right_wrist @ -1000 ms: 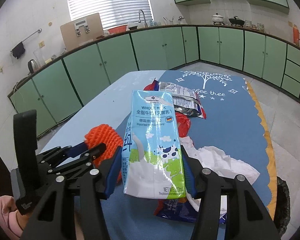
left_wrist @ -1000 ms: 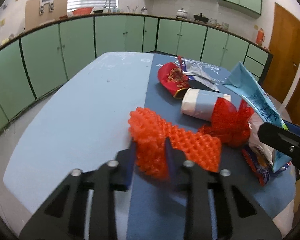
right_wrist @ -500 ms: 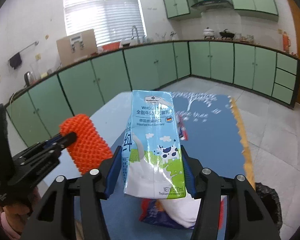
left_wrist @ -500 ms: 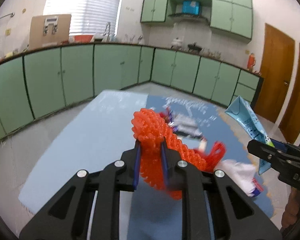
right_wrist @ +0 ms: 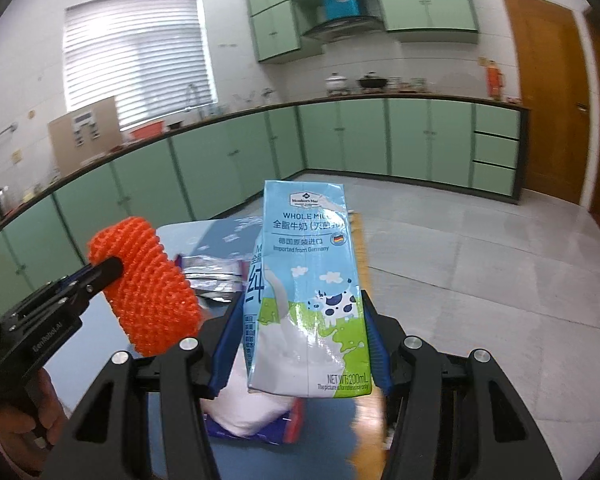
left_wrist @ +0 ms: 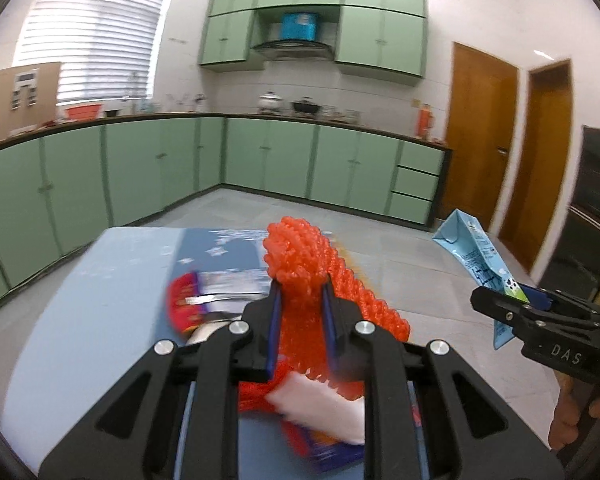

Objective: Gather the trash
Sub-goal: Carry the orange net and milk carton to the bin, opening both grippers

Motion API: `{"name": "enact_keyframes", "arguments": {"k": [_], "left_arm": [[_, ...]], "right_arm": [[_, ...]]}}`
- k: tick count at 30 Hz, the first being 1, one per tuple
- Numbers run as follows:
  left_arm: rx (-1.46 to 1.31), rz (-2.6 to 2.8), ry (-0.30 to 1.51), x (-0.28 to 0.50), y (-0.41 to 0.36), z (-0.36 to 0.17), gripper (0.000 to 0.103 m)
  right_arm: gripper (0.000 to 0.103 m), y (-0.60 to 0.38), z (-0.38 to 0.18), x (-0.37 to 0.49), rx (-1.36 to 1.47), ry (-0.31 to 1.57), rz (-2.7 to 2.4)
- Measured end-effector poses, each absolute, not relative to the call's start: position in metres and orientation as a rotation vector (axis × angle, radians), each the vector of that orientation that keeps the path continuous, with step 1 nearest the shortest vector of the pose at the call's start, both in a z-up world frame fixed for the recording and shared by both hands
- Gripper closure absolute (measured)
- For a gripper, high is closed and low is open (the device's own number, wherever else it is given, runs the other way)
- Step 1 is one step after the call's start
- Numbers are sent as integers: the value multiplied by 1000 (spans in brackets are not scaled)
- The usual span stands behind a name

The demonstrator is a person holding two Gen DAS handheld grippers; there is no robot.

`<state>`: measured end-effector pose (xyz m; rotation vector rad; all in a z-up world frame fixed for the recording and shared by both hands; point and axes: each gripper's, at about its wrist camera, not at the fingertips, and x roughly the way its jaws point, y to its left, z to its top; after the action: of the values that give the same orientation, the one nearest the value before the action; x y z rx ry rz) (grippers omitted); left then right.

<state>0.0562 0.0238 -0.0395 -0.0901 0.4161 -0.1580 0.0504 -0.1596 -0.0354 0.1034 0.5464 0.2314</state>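
Observation:
My left gripper (left_wrist: 299,304) is shut on an orange foam fruit net (left_wrist: 300,252), held above the table; the net also shows in the right wrist view as a curled orange foam net (right_wrist: 148,288) in the left gripper (right_wrist: 108,268). My right gripper (right_wrist: 300,328) is shut on a light-blue milk carton (right_wrist: 308,280), upright between the blue pads. In the left wrist view the milk carton (left_wrist: 480,260) sticks up from the right gripper (left_wrist: 512,300) at the right. Below lie a red wrapper (left_wrist: 184,304), a silver wrapper (right_wrist: 212,276) and white paper (left_wrist: 320,408).
The table (left_wrist: 80,320) has a light-blue top with a dark-blue mat (left_wrist: 228,256). Green cabinets (left_wrist: 260,160) line the walls and brown doors (left_wrist: 480,140) stand at the right. Grey floor tiles (right_wrist: 480,280) spread beyond the table. A hand (right_wrist: 16,432) grips the left tool.
Both grippers have risen off the table with their loads. The orange net was lifted clear of the trash pile, and both views now tilt up toward the cabinets and doors.

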Motion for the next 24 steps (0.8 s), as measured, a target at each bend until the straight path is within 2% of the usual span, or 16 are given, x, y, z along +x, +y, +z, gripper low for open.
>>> {"name": "enact_keyframes", "arguments": {"k": [10,19,22,24], "left_arm": [[-50,-387,460,83,-76,-56,86],[17,-539,547,106,-146,-88,85],[48,-581,596,110,-168,-102,81],[65,-598,610,113,-174,-107,73]], "right_arm": [[49,-248,-51,36,164,573,22],[49,-317,-97,20,233,672,-137],[49,-330,-106,13,250,688,-159],[49,-333,-108,15,252,693,-166]]}}
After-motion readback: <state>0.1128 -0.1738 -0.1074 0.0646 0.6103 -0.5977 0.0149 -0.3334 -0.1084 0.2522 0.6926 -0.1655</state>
